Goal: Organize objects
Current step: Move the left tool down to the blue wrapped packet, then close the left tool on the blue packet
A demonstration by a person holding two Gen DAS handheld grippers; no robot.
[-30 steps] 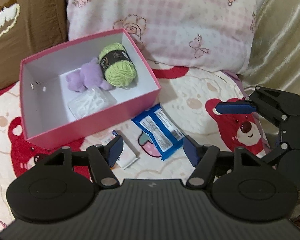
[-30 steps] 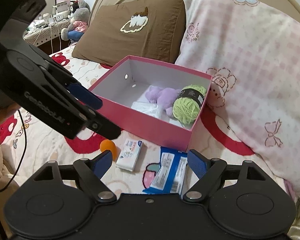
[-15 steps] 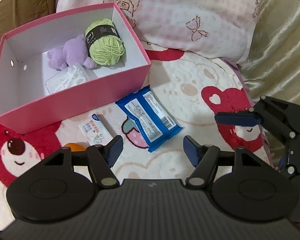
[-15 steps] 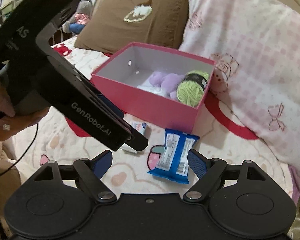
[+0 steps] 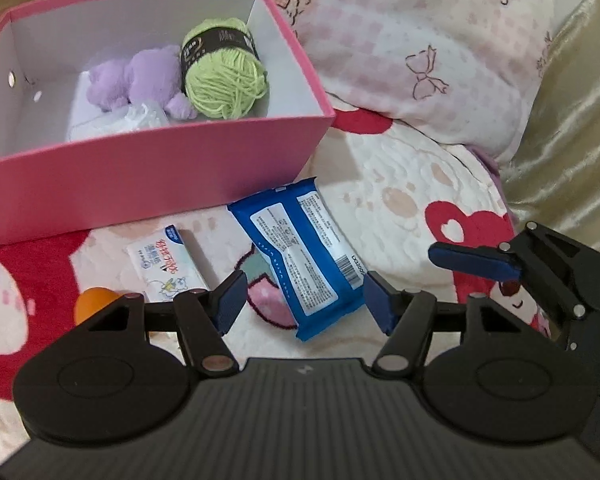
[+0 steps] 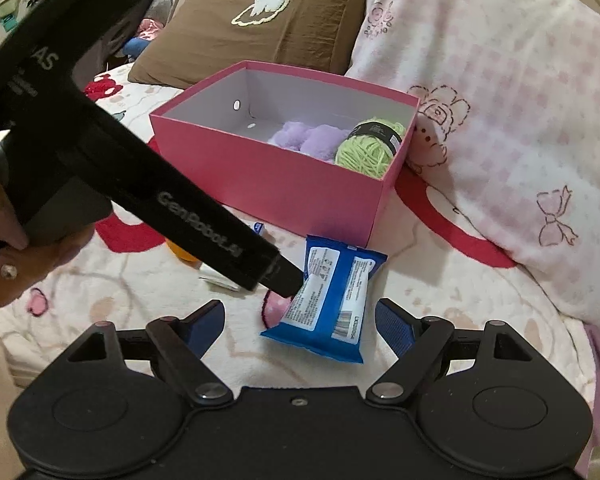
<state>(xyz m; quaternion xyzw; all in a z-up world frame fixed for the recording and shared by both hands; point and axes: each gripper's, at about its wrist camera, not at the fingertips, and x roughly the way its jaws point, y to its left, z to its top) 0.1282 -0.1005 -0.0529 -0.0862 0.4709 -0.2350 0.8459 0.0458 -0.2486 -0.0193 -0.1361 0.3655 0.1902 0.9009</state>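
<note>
On the bed, beside the pink box (image 5: 148, 184) | blue packet (image 5: 304, 256) between left gripper (image 5: 304, 306) closing jaws, untouched | right gripper (image 6: 300, 330) jaws open, empty | next: pinch, lift into box.

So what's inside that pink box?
Inside the pink box lie a green yarn ball, a purple plush toy and a clear plastic packet. The near wall hides the floor's front strip, so anything there is unseen.
</note>
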